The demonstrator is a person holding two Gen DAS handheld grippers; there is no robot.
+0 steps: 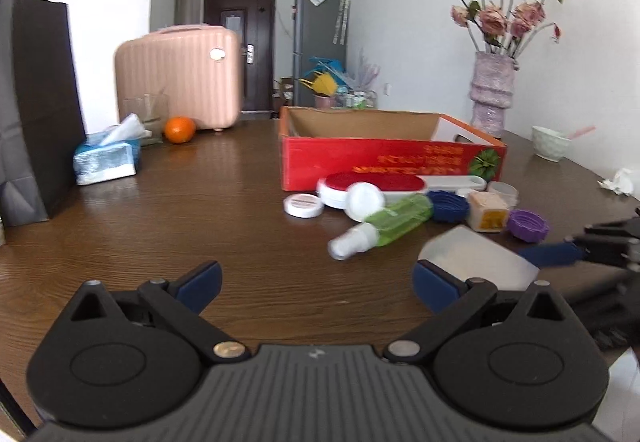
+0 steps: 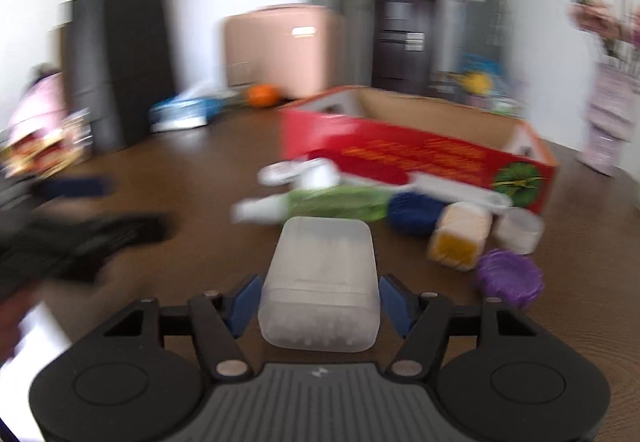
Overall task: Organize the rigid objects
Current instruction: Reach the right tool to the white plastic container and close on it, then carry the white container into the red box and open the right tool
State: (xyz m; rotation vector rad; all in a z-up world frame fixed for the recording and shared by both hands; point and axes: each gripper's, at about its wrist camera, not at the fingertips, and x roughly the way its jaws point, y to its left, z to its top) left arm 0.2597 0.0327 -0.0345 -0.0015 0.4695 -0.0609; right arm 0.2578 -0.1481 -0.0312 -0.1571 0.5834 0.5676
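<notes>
Right claw (image 2: 318,302): clamped on frosted plastic case (image 2: 320,282). Left claw (image 1: 318,286): spread wide, unloaded, above worktop (image 1: 200,209). Red carton (image 1: 392,157): open.

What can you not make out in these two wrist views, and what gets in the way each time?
- Red box floor: left wrist view, hidden by its front wall.
- Print on the box: both views, too blurred or small to read.
- Contents of the translucent case between the right gripper fingers: right wrist view, motion blur and frosted plastic.
- Label on the small white jar: left wrist view, too small.
</notes>
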